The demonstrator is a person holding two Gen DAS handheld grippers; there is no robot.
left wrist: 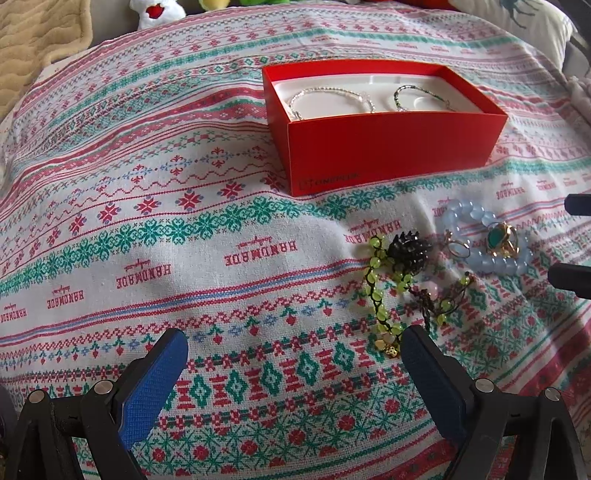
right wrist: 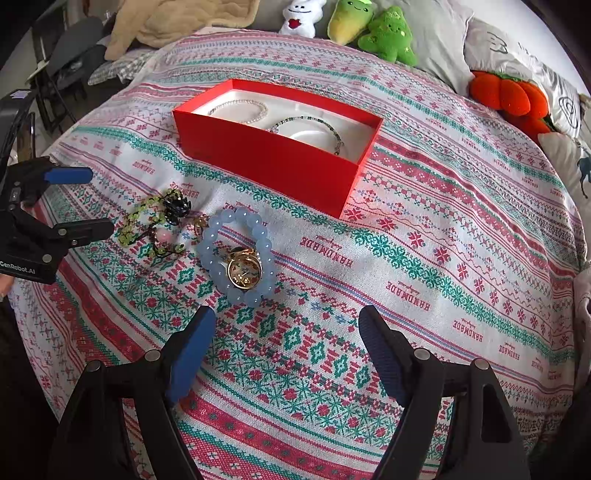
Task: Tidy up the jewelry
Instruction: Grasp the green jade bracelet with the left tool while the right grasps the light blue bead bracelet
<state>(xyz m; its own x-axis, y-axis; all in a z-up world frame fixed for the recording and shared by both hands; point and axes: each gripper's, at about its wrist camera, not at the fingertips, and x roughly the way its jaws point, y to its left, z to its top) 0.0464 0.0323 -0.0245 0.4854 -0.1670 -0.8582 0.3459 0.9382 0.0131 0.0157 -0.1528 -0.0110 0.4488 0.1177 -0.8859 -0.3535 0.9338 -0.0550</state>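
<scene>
R fingers [right wrist: 286,325] spread, empty — blue bracelet [right wrist: 236,254] just ahead-left; L fingers [left wrist: 293,343] spread too.

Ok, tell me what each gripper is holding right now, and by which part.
Nothing. The left gripper and right gripper both stand open over the cloth, nothing between their pads.

Surface: a bed or sofa under a patterned cloth [right wrist: 461,236], white with red and green cross-stitch bands (the word "HANDMADE" repeats along it).
Back edge: a row of plush toys, white [right wrist: 297,16], yellow-green [right wrist: 349,22], green [right wrist: 389,37] and orange [right wrist: 511,98].
Pillows: grey-white cushions [right wrist: 439,40] behind the toys.
Left corner: a beige quilted blanket [left wrist: 33,33].
Beyond: dark chairs [right wrist: 70,55], dimly seen.
Light: soft daylight.
</scene>
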